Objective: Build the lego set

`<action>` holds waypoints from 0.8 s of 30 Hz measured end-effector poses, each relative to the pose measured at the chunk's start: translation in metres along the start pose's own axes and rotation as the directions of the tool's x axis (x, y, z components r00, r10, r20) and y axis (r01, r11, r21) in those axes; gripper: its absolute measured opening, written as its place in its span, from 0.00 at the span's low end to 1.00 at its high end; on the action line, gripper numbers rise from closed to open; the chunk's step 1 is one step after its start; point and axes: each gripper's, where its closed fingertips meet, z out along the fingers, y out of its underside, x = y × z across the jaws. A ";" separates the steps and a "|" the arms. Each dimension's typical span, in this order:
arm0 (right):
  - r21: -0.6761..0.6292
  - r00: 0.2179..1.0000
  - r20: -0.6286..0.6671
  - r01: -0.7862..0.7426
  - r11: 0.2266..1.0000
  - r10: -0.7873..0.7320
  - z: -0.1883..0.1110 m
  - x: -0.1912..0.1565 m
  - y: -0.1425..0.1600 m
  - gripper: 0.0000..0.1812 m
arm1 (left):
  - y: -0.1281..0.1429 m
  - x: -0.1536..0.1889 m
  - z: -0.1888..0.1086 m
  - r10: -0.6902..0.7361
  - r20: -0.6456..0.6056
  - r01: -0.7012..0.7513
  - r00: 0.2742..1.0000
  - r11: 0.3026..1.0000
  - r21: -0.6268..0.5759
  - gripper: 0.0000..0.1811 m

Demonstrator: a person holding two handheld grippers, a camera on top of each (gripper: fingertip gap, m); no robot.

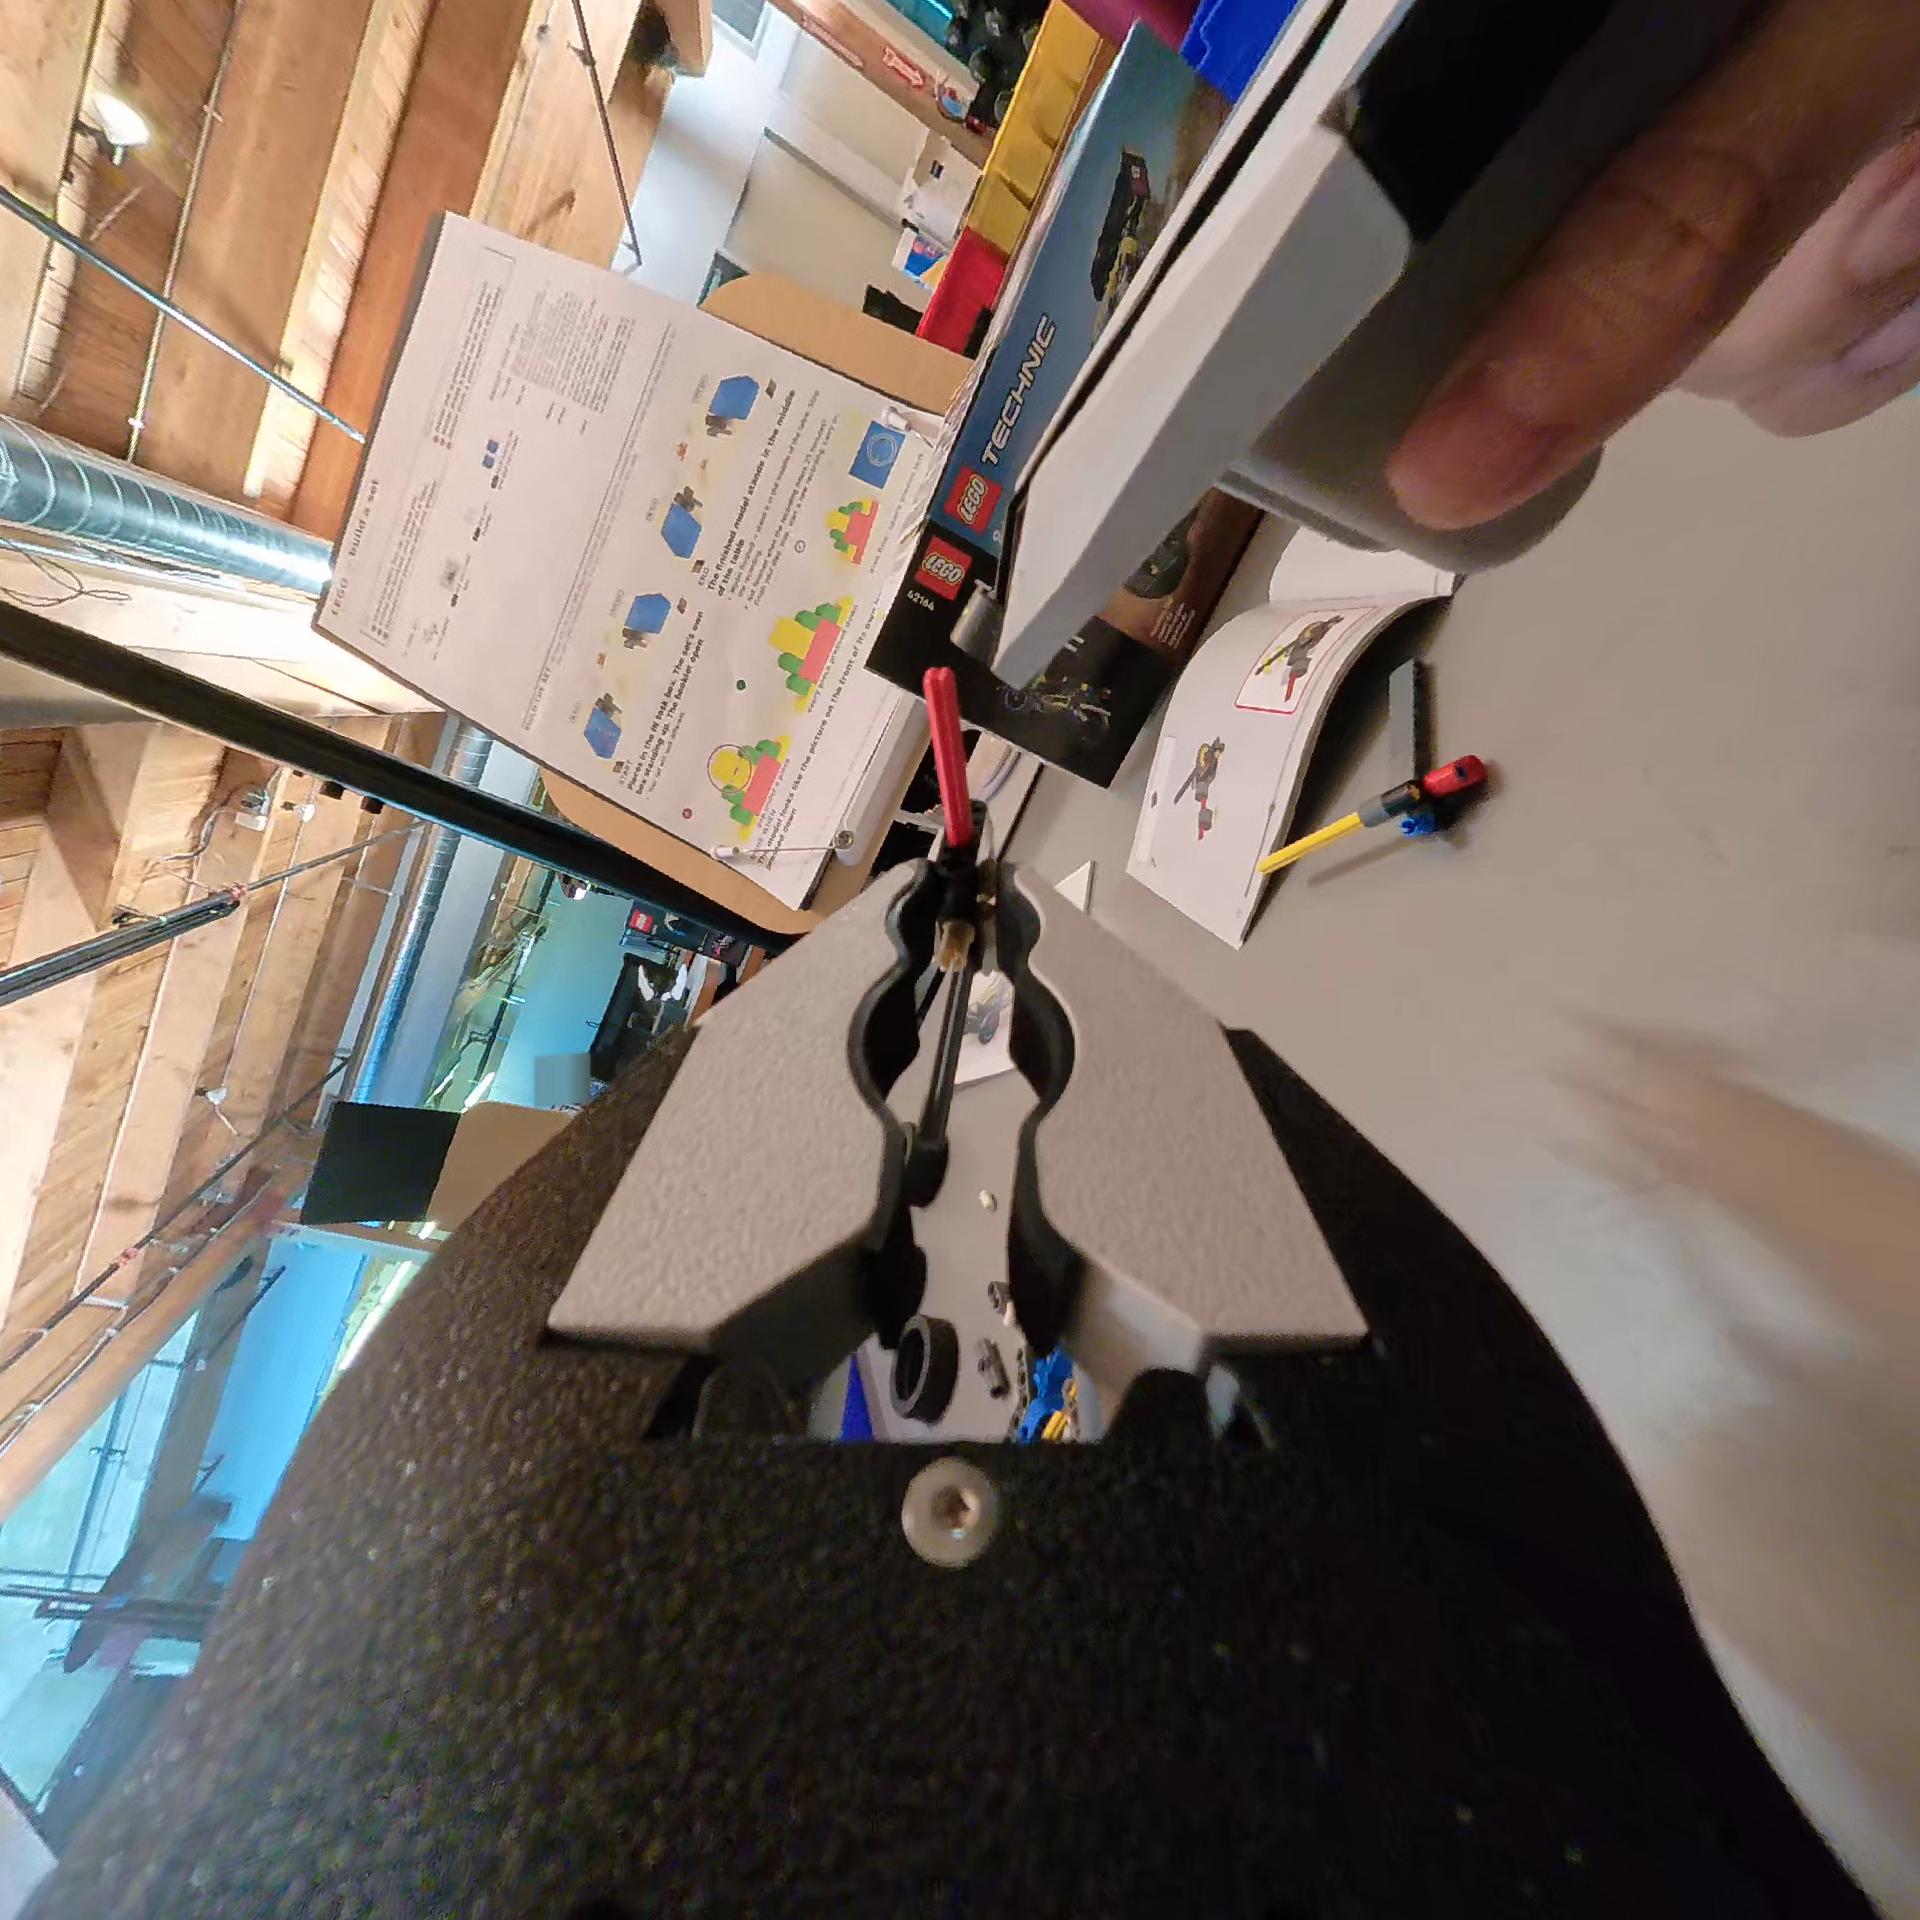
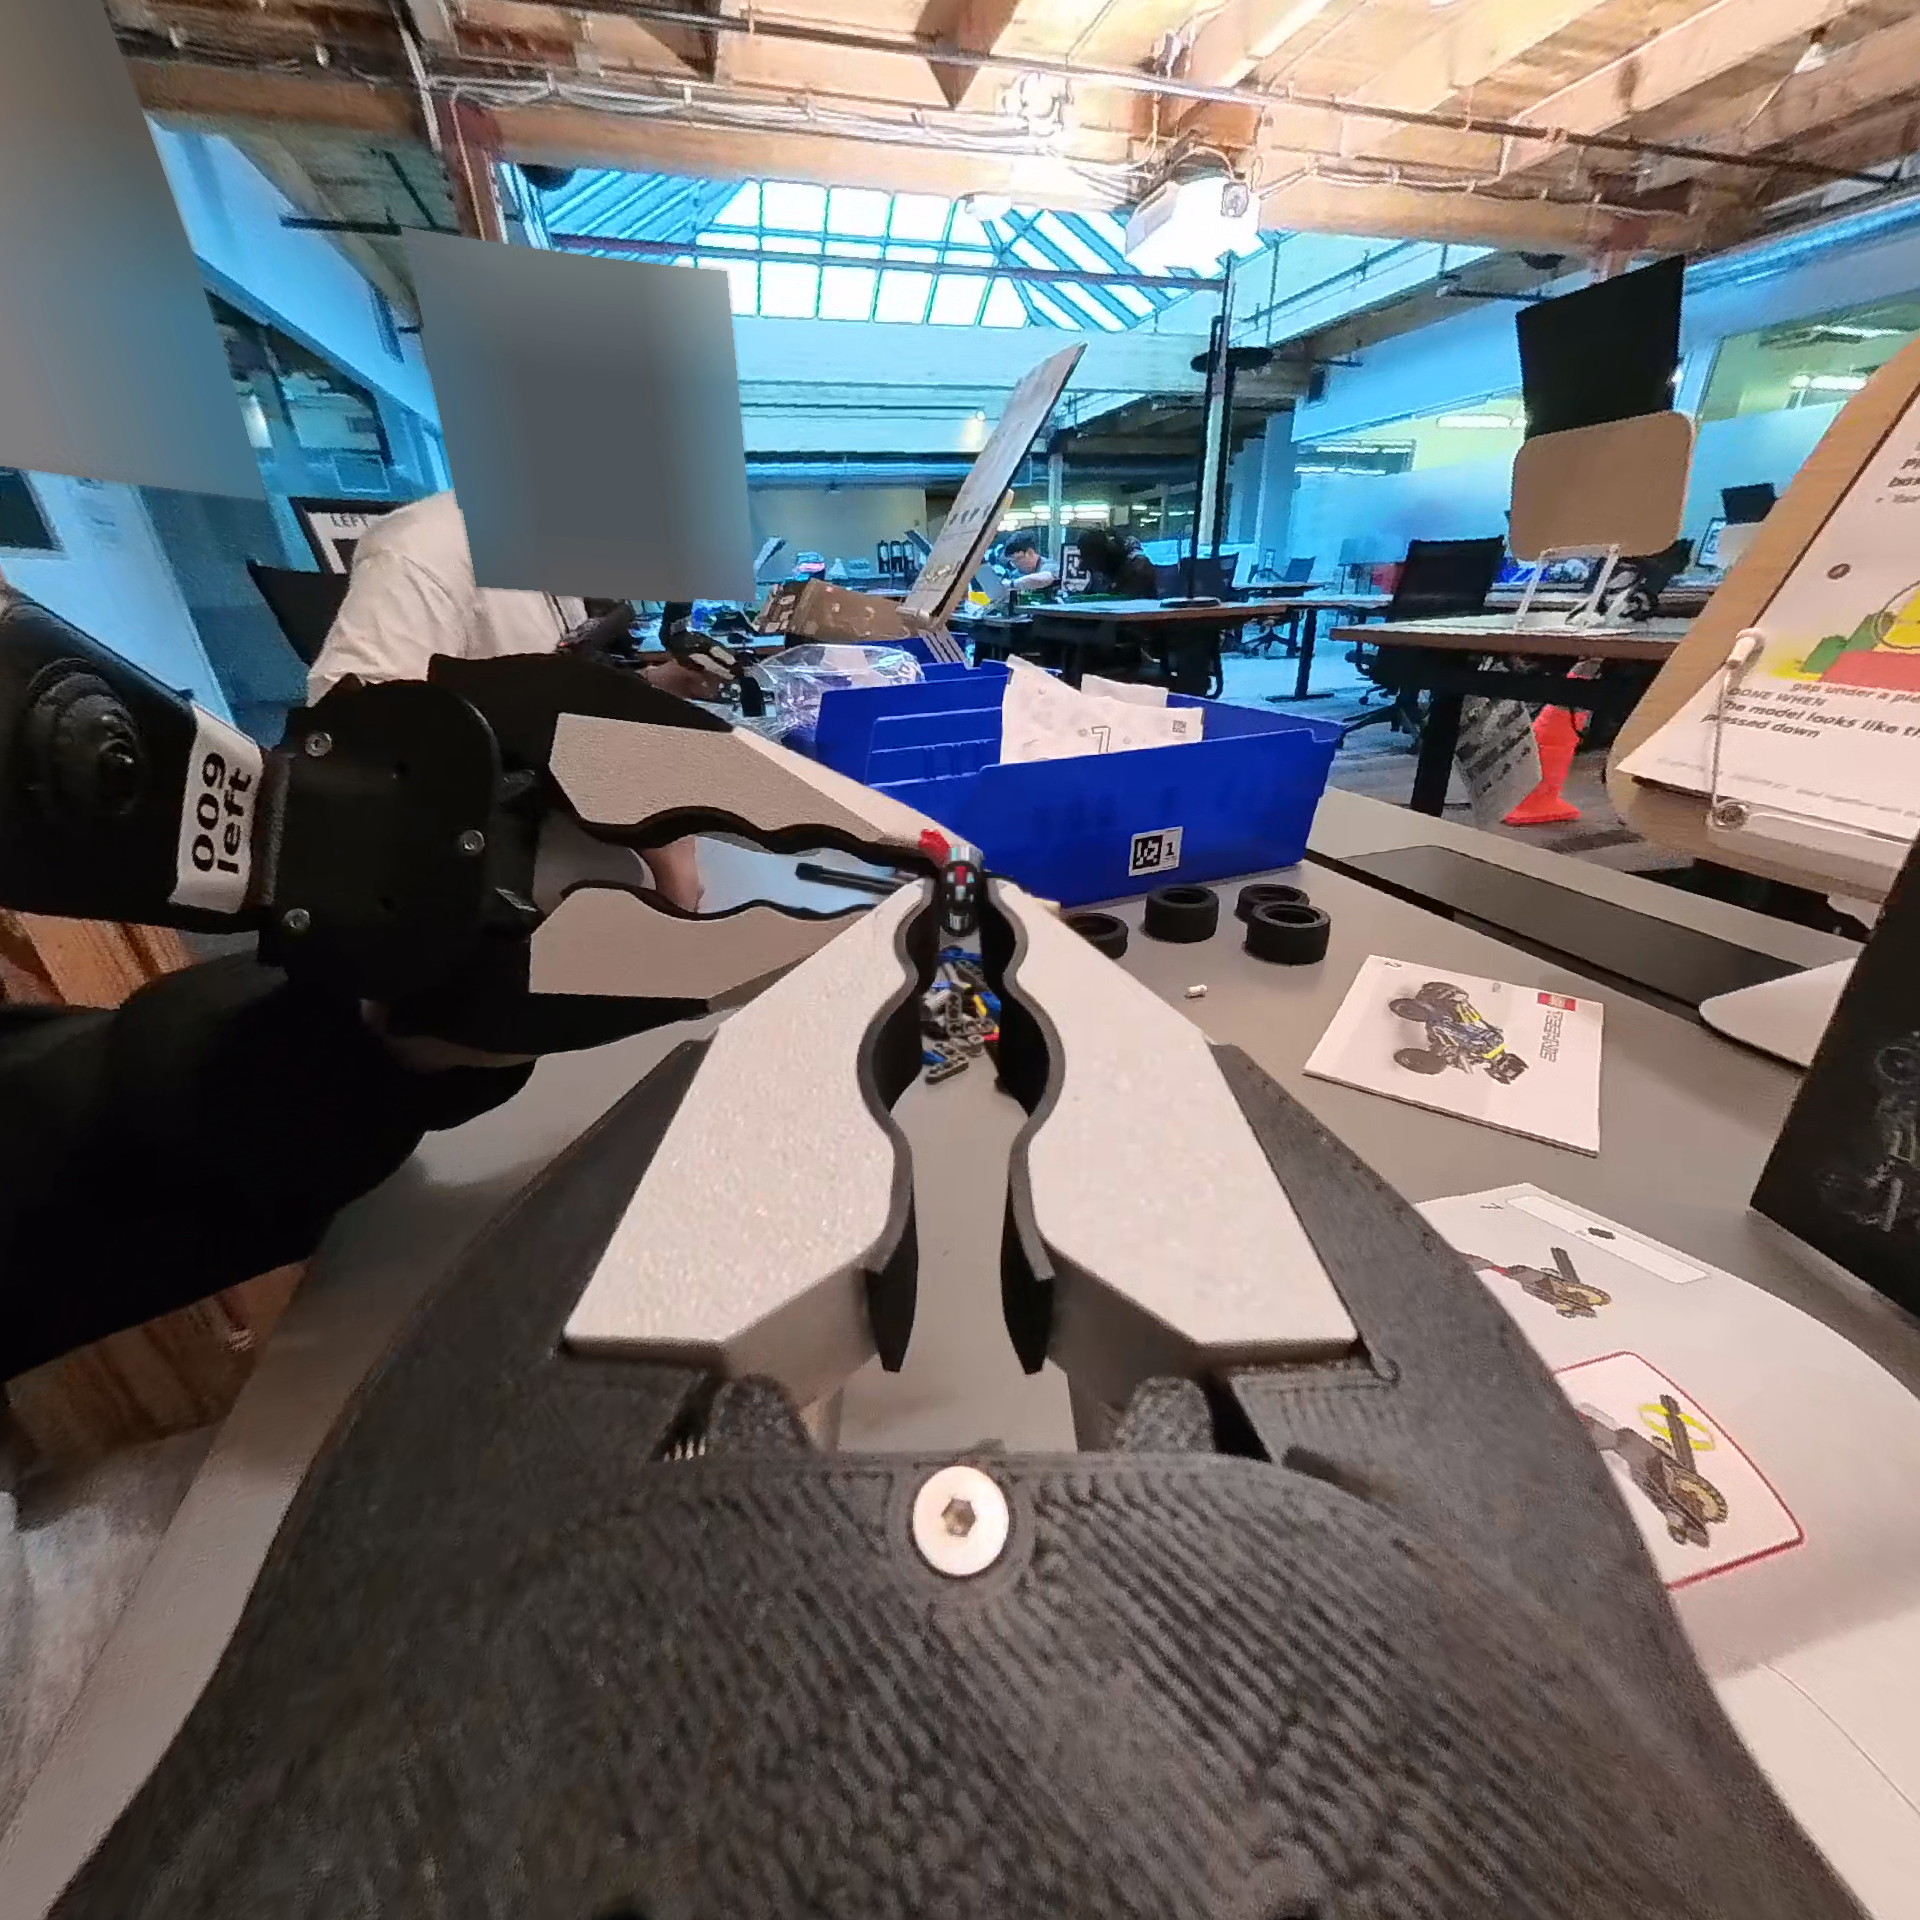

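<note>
The left gripper (image 1: pixel 961 894) jaws pinch a thin black lego piece with a red axle (image 1: pixel 948 753) jutting past their tips, which meet the right gripper (image 2: pixel 961 899) jaws, clamped on a small grey-black connector (image 2: pixel 963 883)

Judging by such slight holds, pushing off-line could twist either part loose onto the grey worktop (image 2: pixel 1226 1039)

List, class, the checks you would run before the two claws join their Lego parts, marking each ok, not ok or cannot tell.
1. Left claw shut on the black piece with the red axle: ok.
2. Right claw shut on a small grey piece: ok.
3. Both claw tips close together: ok.
4. Axle lined up with the grey piece's hole: cannot tell.
5. Instruction booklet open beside the work: ok.
6. Tyres clear of the claws: ok.
</note>
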 end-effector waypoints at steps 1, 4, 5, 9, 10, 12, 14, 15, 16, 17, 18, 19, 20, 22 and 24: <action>-0.004 1.000 0.003 -0.001 1.000 0.001 0.000 0.000 0.000 0.02 | 0.001 -0.001 0.000 0.007 0.003 -0.007 1.000 1.000 -0.005 0.05; -0.040 1.000 -0.015 0.026 0.999 -0.026 0.002 0.000 0.004 0.03 | 0.004 0.000 0.001 0.030 0.009 -0.030 1.000 0.999 -0.019 0.05; -0.043 0.999 -0.013 0.044 0.998 -0.044 0.002 -0.002 0.004 0.03 | 0.005 0.001 0.002 0.037 0.009 -0.036 0.999 0.999 -0.024 0.05; -0.097 0.992 -0.033 0.116 0.989 -0.120 0.004 -0.003 0.008 0.03 | 0.007 0.004 0.003 0.088 0.018 -0.087 0.996 0.995 -0.044 0.05; -0.107 0.991 -0.038 0.125 0.986 -0.130 0.004 -0.003 0.008 0.03 | 0.008 0.004 0.003 0.096 0.019 -0.095 0.995 0.994 -0.048 0.05; -0.122 0.991 -0.045 0.122 0.985 -0.128 0.004 -0.001 0.010 0.03 | 0.008 0.004 0.003 0.116 0.025 -0.114 0.993 0.992 -0.054 0.05; -0.127 0.991 -0.047 0.116 0.985 -0.123 0.004 0.000 0.012 0.03 | 0.009 0.004 0.003 0.147 0.034 -0.145 0.989 0.987 -0.064 0.05; -0.132 0.991 -0.049 0.114 0.985 -0.121 0.004 0.001 0.013 0.03 | 0.009 0.003 0.003 0.170 0.041 -0.166 0.985 0.983 -0.072 0.05; -0.135 0.992 -0.047 0.107 0.985 -0.115 0.004 0.001 0.013 0.03 | 0.009 0.003 0.003 0.193 0.046 -0.189 0.980 0.979 -0.082 0.05; -0.134 0.993 -0.044 0.099 0.986 -0.106 0.004 0.001 0.013 0.03 | 0.009 0.003 0.003 0.213 0.050 -0.208 0.976 0.974 -0.089 0.05; -0.133 0.994 -0.041 0.093 0.987 -0.100 0.004 0.002 0.014 0.03 | 0.009 0.003 0.003 0.234 0.054 -0.228 0.971 0.969 -0.097 0.05; -0.136 0.995 -0.038 0.086 0.987 -0.092 0.003 0.002 0.015 0.03 | 0.010 0.003 0.003 0.262 0.056 -0.255 0.963 0.961 -0.108 0.04; -0.140 0.996 -0.037 0.080 0.987 -0.085 0.004 0.002 0.016 0.03 | 0.010 0.003 0.003 0.291 0.059 -0.283 0.955 0.952 -0.120 0.05; -0.150 0.997 -0.034 0.058 0.987 -0.064 0.004 0.002 0.019 0.03 | 0.012 0.002 0.003 0.340 0.065 -0.328 0.938 0.934 -0.142 0.04; -0.148 0.999 -0.028 0.017 0.989 -0.021 0.004 0.002 0.021 0.03 | 0.013 0.002 0.003 0.387 0.068 -0.373 0.920 0.915 -0.154 0.04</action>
